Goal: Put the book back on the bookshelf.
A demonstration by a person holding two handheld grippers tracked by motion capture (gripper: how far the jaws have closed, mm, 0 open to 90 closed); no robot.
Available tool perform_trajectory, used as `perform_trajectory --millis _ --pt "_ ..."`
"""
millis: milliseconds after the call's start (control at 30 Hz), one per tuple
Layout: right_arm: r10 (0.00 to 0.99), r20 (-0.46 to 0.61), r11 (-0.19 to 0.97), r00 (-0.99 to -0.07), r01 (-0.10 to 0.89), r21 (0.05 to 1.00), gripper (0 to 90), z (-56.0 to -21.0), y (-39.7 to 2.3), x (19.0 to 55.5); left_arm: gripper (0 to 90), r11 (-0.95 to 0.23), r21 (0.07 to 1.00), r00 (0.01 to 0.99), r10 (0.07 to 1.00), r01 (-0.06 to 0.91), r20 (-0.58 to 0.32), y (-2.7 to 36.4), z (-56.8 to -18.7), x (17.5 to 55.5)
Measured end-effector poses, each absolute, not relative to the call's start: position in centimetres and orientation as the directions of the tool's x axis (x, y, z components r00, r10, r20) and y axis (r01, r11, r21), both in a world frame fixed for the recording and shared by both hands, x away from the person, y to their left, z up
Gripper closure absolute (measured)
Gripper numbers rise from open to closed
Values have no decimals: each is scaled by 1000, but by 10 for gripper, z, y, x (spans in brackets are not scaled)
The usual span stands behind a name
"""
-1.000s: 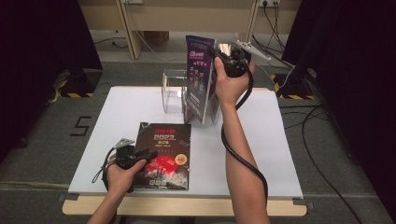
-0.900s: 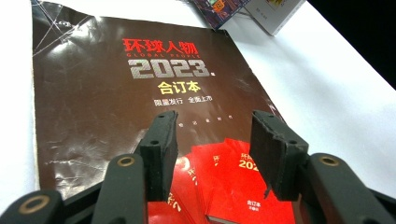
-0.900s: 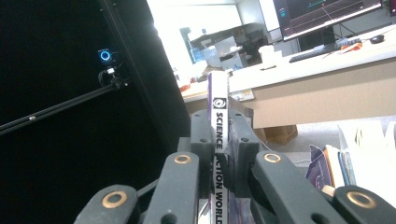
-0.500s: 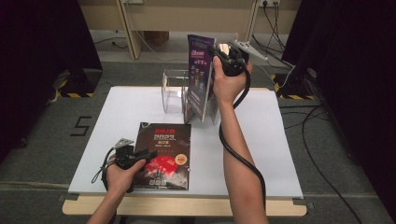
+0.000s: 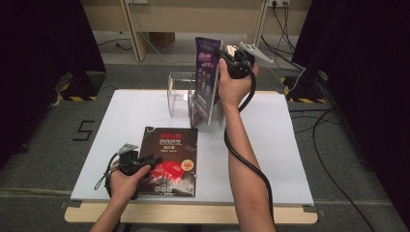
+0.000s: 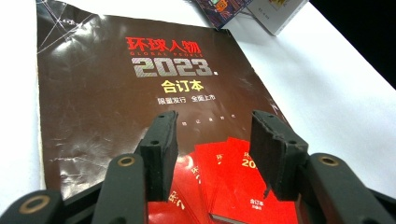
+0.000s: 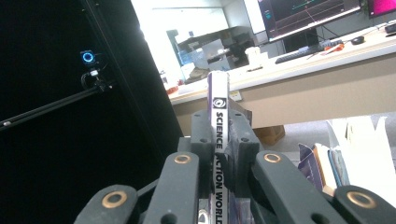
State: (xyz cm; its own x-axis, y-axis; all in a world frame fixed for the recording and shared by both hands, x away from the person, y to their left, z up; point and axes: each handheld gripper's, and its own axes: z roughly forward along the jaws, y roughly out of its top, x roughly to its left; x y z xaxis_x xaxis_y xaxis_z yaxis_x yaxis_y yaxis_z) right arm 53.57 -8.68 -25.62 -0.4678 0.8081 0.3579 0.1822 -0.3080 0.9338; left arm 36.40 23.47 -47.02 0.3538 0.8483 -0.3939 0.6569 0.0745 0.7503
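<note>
Right gripper (image 7: pixel 219 140) clamped on the spine, printed "SCIENCE FICTION WORLD", of a purple magazine (image 5: pixel 207 77) upright above a clear holder (image 5: pixel 180 94), left gripper (image 6: pixel 215 149) jaws apart, gripping nothing, over a dark magazine (image 6: pixel 116 93) lettered "GLOBAL PEOPLE 2023" flat on the white table (image 5: pixel 285 145).

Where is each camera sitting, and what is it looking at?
High view: sits above the person's side, looks forward and down on the white table; both forearms and hands show.
Left gripper view: rides the left gripper, looks along its open jaws at the dark magazine.
Right gripper view: rides the right gripper, looks along its jaws, shut on the purple magazine, towards a desk.
Shared: the dark magazine shows in the high and left gripper views.
</note>
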Motion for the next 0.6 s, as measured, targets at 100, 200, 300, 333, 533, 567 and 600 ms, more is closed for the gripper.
perform_trajectory --millis 100,200,300,333,533,567,600 --pt "816 354 -306 -458 178 935 832 -258 -85 538 507 78 752 352 848 655 -395 234 -471 364" --pt "830 336 -292 -445 166 942 832 -261 -82 541 506 80 750 352 847 656 -398 234 -471 364" --pt "836 338 -294 -432 166 941 831 -265 -79 544 507 80 750 350 849 657 -397 234 -472 364" --pt "842 329 -287 -428 161 944 831 -267 -78 546 507 78 749 350 849 658 -396 234 -472 364" --pt "856 313 -262 -412 177 949 831 -278 -69 553 507 77 747 351 848 660 -397 235 -472 364" --pt "858 310 -257 -410 180 949 830 -281 -67 554 507 76 747 351 848 660 -396 235 -472 364" --pt "859 310 -254 -407 187 949 830 -283 -65 555 507 77 748 350 848 660 -397 235 -472 364"
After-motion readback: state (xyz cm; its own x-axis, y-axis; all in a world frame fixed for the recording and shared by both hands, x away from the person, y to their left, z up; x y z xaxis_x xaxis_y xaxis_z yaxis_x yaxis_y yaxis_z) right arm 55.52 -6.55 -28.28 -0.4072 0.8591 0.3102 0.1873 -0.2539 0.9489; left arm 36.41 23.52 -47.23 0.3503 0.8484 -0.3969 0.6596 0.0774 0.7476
